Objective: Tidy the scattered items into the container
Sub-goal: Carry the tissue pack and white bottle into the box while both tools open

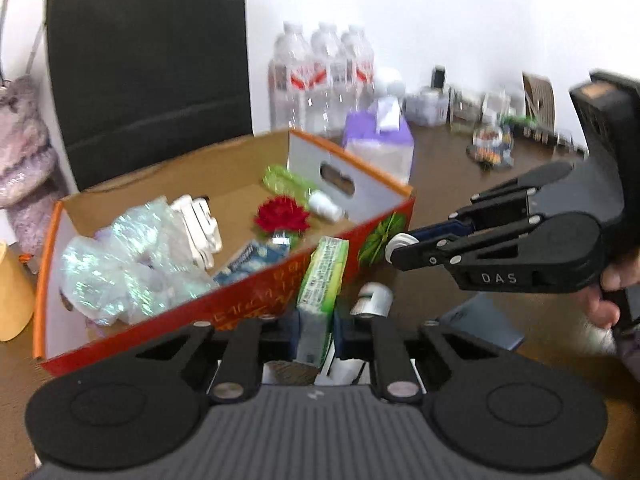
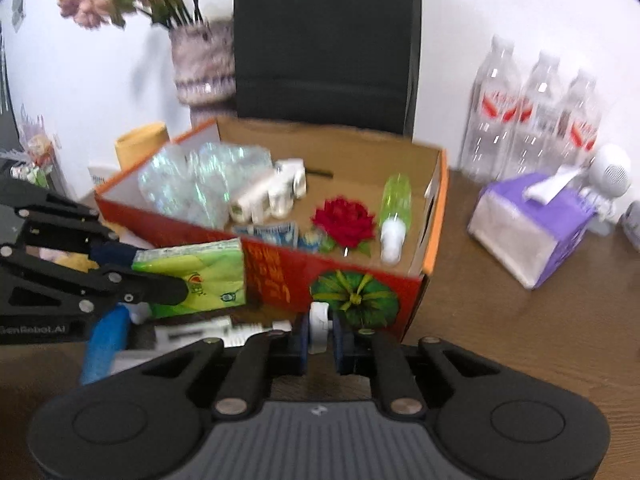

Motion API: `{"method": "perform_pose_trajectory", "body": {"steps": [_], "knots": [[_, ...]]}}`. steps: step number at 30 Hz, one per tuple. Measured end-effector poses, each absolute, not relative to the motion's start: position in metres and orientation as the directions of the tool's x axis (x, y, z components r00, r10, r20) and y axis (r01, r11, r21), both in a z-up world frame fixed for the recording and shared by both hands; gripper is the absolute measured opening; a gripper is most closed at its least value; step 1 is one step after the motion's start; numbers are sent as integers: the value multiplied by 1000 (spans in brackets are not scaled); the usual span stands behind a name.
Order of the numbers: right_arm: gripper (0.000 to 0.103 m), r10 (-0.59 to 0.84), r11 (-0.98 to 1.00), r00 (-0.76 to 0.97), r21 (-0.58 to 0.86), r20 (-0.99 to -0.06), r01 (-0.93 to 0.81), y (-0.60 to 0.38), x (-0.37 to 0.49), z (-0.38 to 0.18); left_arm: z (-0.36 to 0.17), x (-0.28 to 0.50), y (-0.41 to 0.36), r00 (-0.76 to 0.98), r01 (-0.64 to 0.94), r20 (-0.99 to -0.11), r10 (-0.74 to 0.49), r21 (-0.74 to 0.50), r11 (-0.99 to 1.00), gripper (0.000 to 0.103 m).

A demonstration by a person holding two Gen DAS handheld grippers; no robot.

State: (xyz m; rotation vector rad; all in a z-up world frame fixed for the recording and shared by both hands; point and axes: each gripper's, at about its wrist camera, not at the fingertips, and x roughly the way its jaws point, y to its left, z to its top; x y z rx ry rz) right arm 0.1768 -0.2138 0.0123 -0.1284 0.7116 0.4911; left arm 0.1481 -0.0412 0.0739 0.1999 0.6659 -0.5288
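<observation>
green pack (image 1: 320,280) pinched upright in left gripper (image 1: 316,332), just outside the box (image 1: 256,300) front wall. small white roll (image 2: 319,322) pinched in right gripper (image 2: 320,344), also in front of the box by its melon print. inside box: shiny film (image 1: 120,256), white tubes (image 1: 200,228), red flower (image 1: 282,216), green spray bottle (image 2: 394,212), blue sachets (image 2: 272,234). purple tissue box (image 2: 528,228) and 3 water bottles (image 2: 536,112) stand on table (image 2: 500,320) to the right.
</observation>
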Motion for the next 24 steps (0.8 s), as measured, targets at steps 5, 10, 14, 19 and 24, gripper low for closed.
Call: {"method": "perform_pose_trajectory", "body": {"steps": [5,10,14,19,24], "knots": [[11,406,880,708,39,-577,-473,-212,170,53,121,161,-38,735,471,-570,-368,38,882,16],[11,423,881,705,78,-569,-466,-190,229,85,137,240,-46,733,383,-622,-276,42,923,16],[11,391,900,660,116,-642,-421,-171,300,83,111,324,-43,618,317,-736,-277,-88,944,16],[11,357,917,589,153,-725,-368,-159,364,66,91,371,-53,571,218,-792,-215,-106,970,16],[15,327,937,511,201,-795,-287,-159,404,45,72,386,-56,528,148,-831,-178,-116,982,21]]}}
